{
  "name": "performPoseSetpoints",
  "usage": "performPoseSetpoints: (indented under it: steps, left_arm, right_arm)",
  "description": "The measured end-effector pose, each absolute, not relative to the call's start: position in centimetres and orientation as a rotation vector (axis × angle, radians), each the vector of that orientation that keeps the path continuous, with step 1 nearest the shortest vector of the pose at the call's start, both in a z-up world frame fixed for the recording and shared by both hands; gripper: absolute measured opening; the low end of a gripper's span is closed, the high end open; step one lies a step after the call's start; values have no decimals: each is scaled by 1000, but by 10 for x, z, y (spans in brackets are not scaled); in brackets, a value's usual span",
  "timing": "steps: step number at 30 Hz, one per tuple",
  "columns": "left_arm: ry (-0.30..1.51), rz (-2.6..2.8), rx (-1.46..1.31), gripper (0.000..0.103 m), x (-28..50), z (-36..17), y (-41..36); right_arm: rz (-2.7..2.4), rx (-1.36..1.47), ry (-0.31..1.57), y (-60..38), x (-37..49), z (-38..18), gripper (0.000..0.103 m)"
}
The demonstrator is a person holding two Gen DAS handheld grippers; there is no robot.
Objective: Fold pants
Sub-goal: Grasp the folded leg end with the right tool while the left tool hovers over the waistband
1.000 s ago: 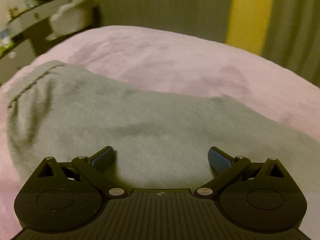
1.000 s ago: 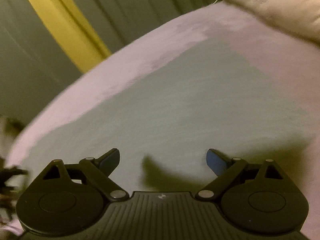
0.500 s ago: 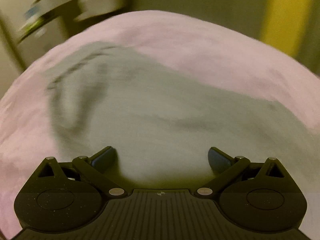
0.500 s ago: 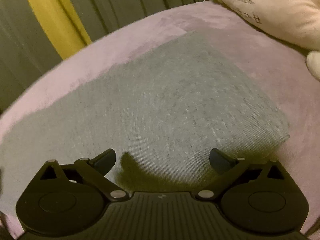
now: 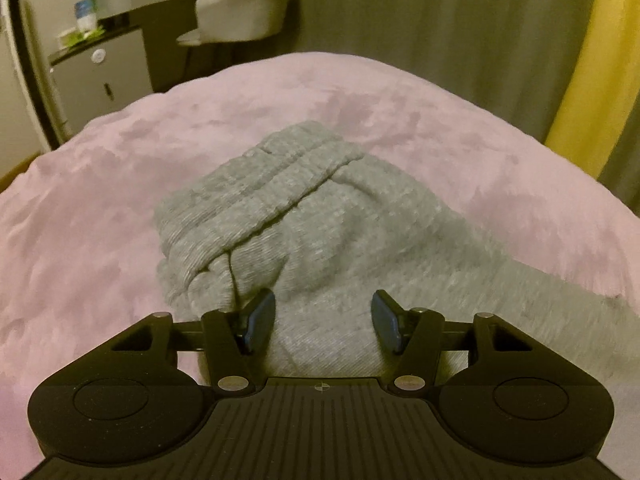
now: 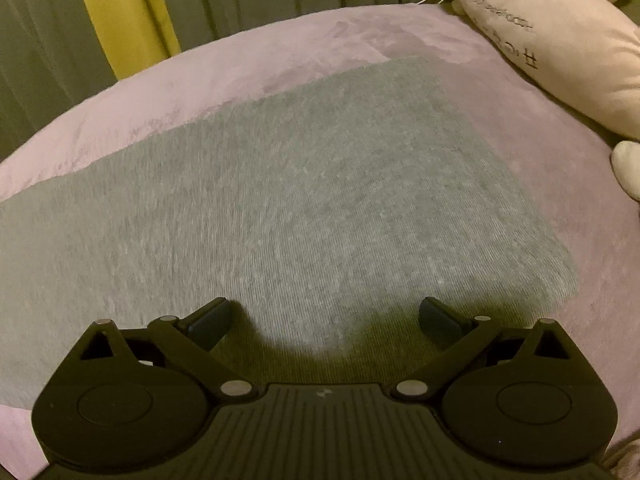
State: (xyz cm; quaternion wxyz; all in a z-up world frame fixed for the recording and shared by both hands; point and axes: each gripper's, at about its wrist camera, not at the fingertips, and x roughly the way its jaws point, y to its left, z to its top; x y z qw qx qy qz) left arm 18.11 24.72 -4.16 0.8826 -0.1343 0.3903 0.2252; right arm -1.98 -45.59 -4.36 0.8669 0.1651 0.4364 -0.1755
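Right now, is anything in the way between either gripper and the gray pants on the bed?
Nothing visible. The left gripper is open right over the gray pants near the waistband. The right gripper is open over the flat leg end. The pillow sits off to the side.

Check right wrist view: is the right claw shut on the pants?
No. The right claw is open, its fingers spread wide above the flat grey pants, gripping nothing.

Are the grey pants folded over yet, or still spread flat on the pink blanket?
Spread, unfolded: the leg end lies flat as one layer and the waistband sits bunched, with nothing doubled over.
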Motion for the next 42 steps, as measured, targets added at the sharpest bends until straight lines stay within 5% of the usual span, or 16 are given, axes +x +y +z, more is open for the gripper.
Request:
performPoseSetpoints:
  steps: [2,4,7,9,17,28,33,34,35,36,42]
  left_arm:
    - [816,504,-258,62,181,-38,243]
    - [828,572,-174,79,180,-34,233]
    - [865,661,-54,82,181,-33,219]
    - [884,786,28,99,183,-32,211]
    - [766,595,-145,98,153,-1,164]
    - [942,258,-464,100,160,-38,154]
    - [944,261,-430,100,162,-39,147]
    - [950,262,-407,100,165,-40,145]
    - [957,264,-382,100,166,-41,142]
    - [962,266,-357,100,167,-41,139]
    - [997,269,-231,101,175,-48,125]
  right_arm:
    - [-383,376,894,-460,-25,-42,100]
    - [-421,414,859,-467,-35,-38,100]
    - [-532,502,797,-484,-60,-35,100]
    - [-597,581,783,-499,-76,-38,100]
    - [-671,811,703,-539,-115,-54,101]
    - [-522,946,496,-554,-108,-68,99]
    - [-500,914,469,-554,-103,-70,80]
    - [-501,899,470,-554,-101,-70,66]
    - [-502,886,474,-554,-100,-70,37]
    - [-505,887,484,-556,-98,-71,28]
    - [-527,902,470,-558,-99,-75,20]
